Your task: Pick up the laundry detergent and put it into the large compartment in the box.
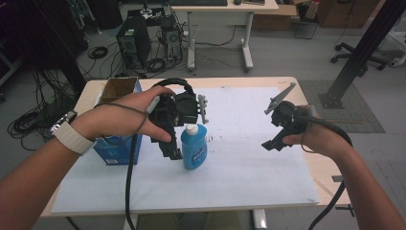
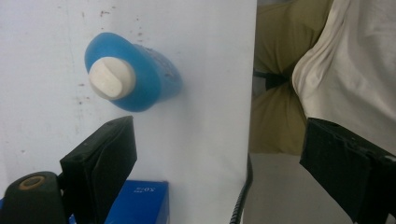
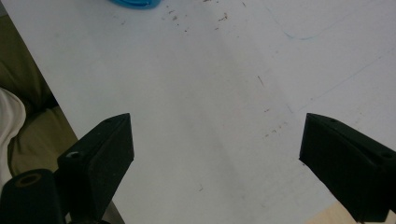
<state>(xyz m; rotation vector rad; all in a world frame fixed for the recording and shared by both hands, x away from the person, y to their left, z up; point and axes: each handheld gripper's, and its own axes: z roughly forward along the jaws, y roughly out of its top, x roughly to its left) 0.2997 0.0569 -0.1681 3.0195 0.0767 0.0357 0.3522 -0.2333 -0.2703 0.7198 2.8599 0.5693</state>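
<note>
bottle: blue bottle (image 1: 194, 147) with a white cap (image 2: 111, 78) stands upright on the white sheet (image 1: 249, 158) that covers the table (image 1: 313, 167), near the middle and towards the person's side.
left gripper: left gripper (image 1: 171, 151) hangs just above and beside the bottle, pointing down; in the left gripper view (image 2: 224, 168) the cap sits above the left jaw, not between the two.
left jaws: wide apart, holding nothing.
right gripper: right gripper (image 1: 269, 144) is held well apart from the bottle, over bare sheet on the right.
right jaws: spread wide in the right gripper view (image 3: 217, 154), nothing between them.
box: blue cardboard box (image 1: 118, 143) with open flaps sits at the table's left, near the left hand (image 1: 129, 115).
progress: looks like the very start of picking up the bottle; it is not gripped or lifted yet.
left to do: centre the open jaws round the bottle's body, close, then lift; where it should go can't be judged from here.
</note>
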